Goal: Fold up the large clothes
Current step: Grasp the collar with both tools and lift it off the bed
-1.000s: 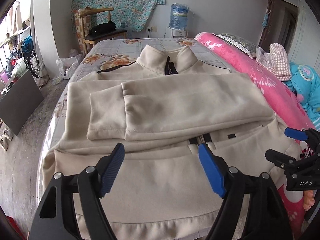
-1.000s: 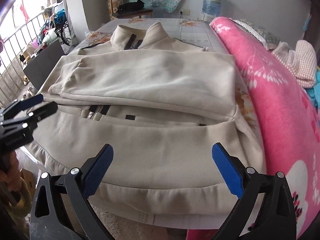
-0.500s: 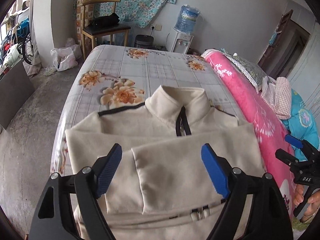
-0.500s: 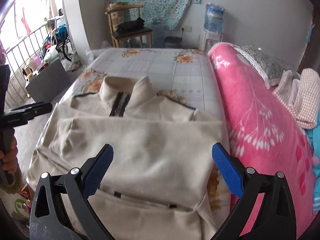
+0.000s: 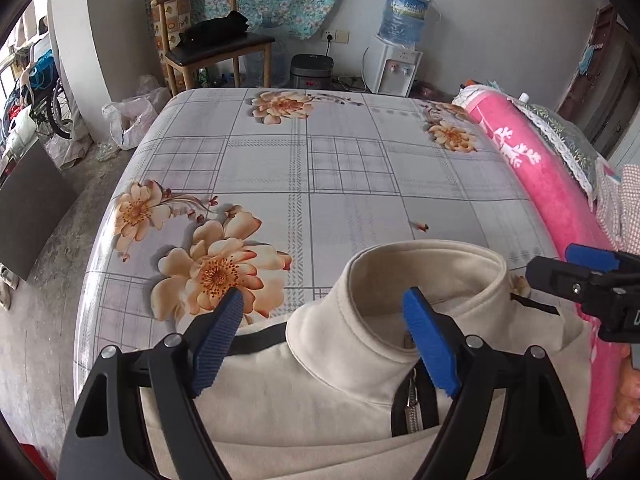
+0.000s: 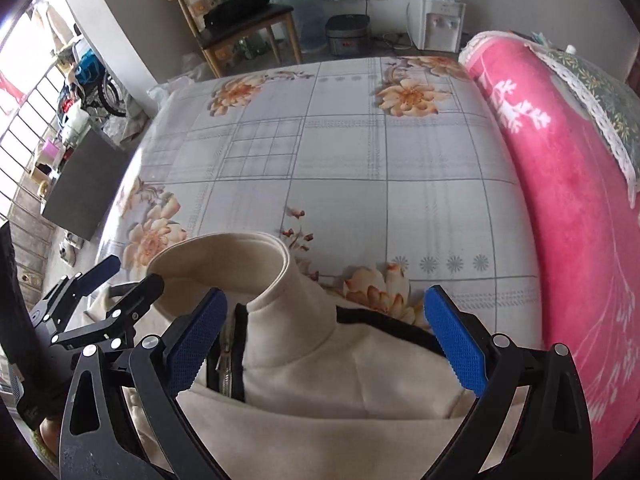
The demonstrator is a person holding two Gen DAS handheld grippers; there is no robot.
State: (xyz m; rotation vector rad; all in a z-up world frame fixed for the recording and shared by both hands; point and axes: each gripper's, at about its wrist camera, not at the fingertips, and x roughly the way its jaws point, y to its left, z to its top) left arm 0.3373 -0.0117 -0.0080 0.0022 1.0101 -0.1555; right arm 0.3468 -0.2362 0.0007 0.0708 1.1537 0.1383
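Now, left wrist view:
Left hand-held gripper (image 5: 324, 336): hovering spread wide over the collar end, pinching nothing.
Cream jacket (image 5: 320, 392): lying on the bed (image 5: 340, 168), collar (image 5: 424, 280) standing up, zipper (image 5: 410, 400) showing at the neck, a folded layer crossing the near edge.
Right hand-held gripper (image 5: 560, 264): reaching in from the right edge, just beside the collar; blue pad showing, opening hard to judge.
Pink blanket (image 5: 532, 176): lying along the bed's right side.

Right wrist view:
Right hand-held gripper (image 6: 326, 334): hanging spread wide above the jacket's neck and shoulder, gripping nothing.
Left hand-held gripper (image 6: 128, 274): sitting open at lower left, touching or just beside the collar (image 6: 224, 264).
Chair (image 6: 244, 20): standing beyond the bed.
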